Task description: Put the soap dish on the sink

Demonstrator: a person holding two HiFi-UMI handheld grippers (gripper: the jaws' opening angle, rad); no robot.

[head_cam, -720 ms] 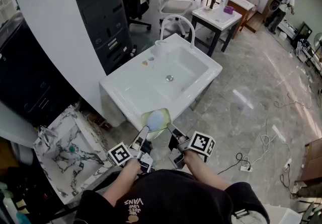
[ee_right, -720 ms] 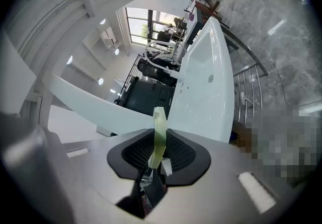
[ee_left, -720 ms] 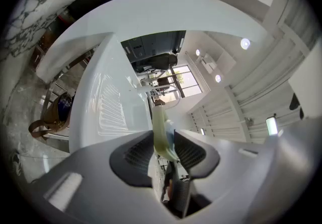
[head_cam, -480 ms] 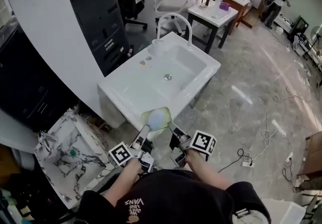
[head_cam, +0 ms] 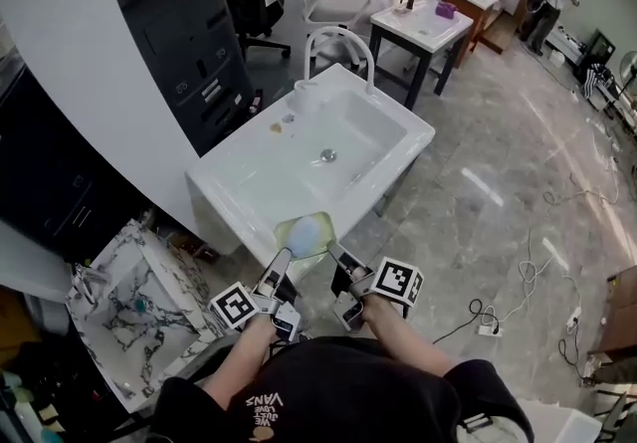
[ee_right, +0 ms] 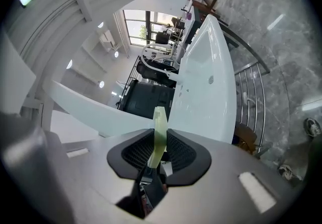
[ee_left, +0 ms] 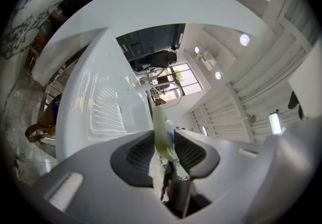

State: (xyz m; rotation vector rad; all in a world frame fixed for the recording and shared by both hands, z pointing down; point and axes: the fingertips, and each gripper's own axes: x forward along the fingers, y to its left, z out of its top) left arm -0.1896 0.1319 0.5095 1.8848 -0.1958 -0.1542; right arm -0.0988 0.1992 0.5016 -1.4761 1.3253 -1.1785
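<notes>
A pale green soap dish with a whitish soap in it hangs at the near corner of the white sink. My left gripper is shut on the dish's left rim and my right gripper on its right rim. In the left gripper view the green soap dish stands edge-on between the dark pads of the left gripper, with the sink beyond. The right gripper view shows the soap dish clamped in the right gripper, the sink ahead.
A curved white faucet rises at the sink's far side. A marble-patterned sink lies at the lower left, and a dark cabinet stands behind. A white table and cables are on the right.
Both grippers keep their hold on the soap dish. The sink has slid slightly left in the head view; the dish sits a little more over its near corner.
</notes>
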